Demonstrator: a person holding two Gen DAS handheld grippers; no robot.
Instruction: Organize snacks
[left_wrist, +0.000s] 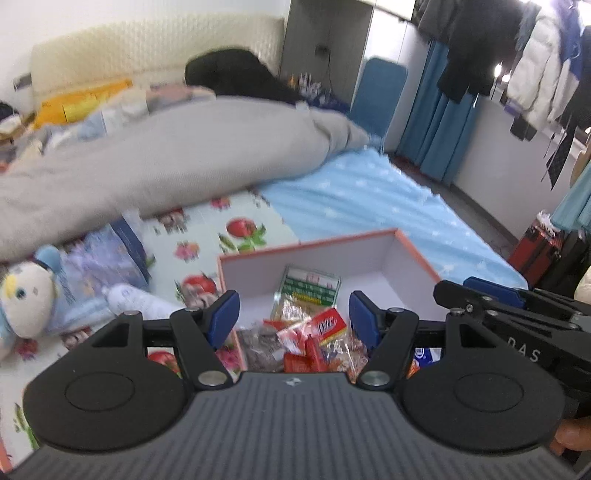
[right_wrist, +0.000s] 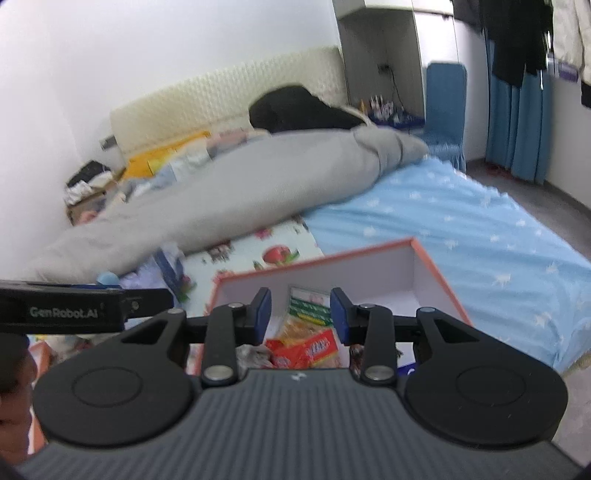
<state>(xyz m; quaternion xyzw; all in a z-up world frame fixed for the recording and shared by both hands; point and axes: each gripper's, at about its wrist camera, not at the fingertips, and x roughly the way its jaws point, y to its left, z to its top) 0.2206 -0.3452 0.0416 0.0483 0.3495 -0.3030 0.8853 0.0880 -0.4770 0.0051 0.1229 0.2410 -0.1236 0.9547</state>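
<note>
Left wrist view: my left gripper (left_wrist: 293, 317) hangs w/ jaws wide, nothing between them, just above the box (left_wrist: 417, 254), which sits on the bed (left_wrist: 369, 192) so both hands can reach it. Snacks (left_wrist: 314, 336) lie piled at the box's near end, green pack (left_wrist: 310, 290) further in; far end bare. My right gripper (left_wrist: 491, 295) pokes in beside, state unclear here.

Right wrist view: right gripper (right_wrist: 300, 314) also wide, empty, over the same snacks (right_wrist: 306, 347) in the box (right_wrist: 439, 269). I'd guess loose packs outside get fetched next, though none shows clearly.
</note>
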